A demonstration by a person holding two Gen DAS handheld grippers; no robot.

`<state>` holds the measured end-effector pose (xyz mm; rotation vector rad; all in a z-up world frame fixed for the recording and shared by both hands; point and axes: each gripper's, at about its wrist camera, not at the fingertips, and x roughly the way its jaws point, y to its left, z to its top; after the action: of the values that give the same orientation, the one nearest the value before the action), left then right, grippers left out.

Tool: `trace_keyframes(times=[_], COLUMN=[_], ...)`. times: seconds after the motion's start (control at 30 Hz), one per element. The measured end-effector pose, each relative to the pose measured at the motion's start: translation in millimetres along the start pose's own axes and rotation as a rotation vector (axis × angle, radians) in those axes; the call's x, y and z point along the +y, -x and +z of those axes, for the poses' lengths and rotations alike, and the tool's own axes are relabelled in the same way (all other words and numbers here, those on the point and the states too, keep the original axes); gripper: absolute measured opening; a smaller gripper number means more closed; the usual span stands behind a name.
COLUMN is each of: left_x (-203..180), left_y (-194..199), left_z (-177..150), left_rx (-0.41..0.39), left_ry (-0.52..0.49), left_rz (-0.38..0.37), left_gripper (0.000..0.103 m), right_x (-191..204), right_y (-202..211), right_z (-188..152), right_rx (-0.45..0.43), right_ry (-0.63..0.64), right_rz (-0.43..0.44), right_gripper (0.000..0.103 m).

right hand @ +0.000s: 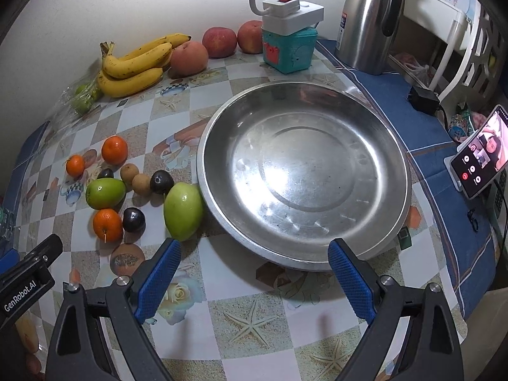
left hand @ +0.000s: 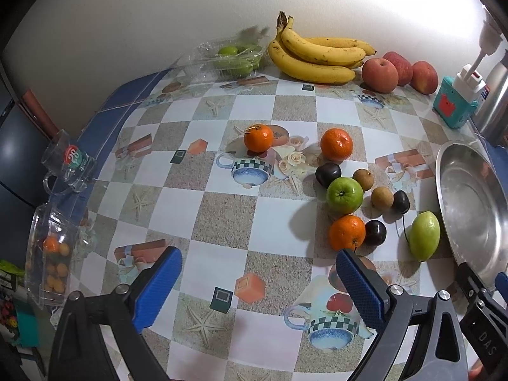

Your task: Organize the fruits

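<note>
Loose fruit lies on the patterned tablecloth: three oranges (left hand: pixel 346 232) (right hand: pixel 107 224), two green fruits (left hand: pixel 344 195) (right hand: pixel 183 211), dark plums (left hand: pixel 375 232) and small brown fruits (left hand: pixel 382 197). A large empty steel basin (right hand: pixel 304 177) (left hand: pixel 470 203) stands to their right. My left gripper (left hand: pixel 258 285) is open and empty, just in front of the near orange. My right gripper (right hand: pixel 254 277) is open and empty at the basin's near rim.
Bananas (left hand: pixel 317 55), three apples (left hand: pixel 379 74) and a clear box of green fruit (left hand: pixel 231 57) line the back wall. A teal box with a power strip (right hand: pixel 290 44), a steel thermos (right hand: pixel 370 19) and a phone (right hand: pixel 479 155) stand at right. A glass mug (left hand: pixel 68 162) and another clear box (left hand: pixel 50 254) sit at left.
</note>
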<state>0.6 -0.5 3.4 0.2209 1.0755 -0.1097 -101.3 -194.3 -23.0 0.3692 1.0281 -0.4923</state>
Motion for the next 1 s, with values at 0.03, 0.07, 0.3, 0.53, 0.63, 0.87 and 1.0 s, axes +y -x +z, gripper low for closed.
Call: trace_keyframes(times=[0.03,0.07,0.3,0.53,0.63,0.87,1.0], left_x=[-0.7,-1.5,-4.1,-5.0,-7.2,-8.5,-8.4], left_y=[0.3,0.9,3.5,3.9,4.4,3.2,3.2], left_z=[0.0,-0.1,1.1,0.8,0.2,0.6,0.2], left_rx=[-0.003,-0.007,-0.018,-0.016,-0.017,-0.008,-0.009], left_ry=[-0.001,-0.002,-0.006,-0.020,-0.031,-0.046,-0.047], left_rz=[-0.002,-0.006,-0.022,-0.026,-0.036,-0.043,-0.046], left_gripper=[0.099,0.099,0.100,0.103,0.103,0.103,0.103], right_x=[0.3,0.4,-1.1,-0.4,0.9,0.8,1.5], right_y=[-0.1,-0.2,0.9,-0.3,-1.1,-2.2,-2.0], right_z=[0.0,0.1,0.3,0.0,-0.5,-0.9,-1.0], right_rx=[0.001,0.001,0.001,0.006,0.009,0.012,0.014], right_ry=[0.001,0.000,-0.004,0.002,0.007,0.006,0.010], right_rz=[0.002,0.005,0.012,0.010,0.007,0.002,0.000], right_gripper=[0.094,0.094,0.094,0.094,0.094,0.094,0.094])
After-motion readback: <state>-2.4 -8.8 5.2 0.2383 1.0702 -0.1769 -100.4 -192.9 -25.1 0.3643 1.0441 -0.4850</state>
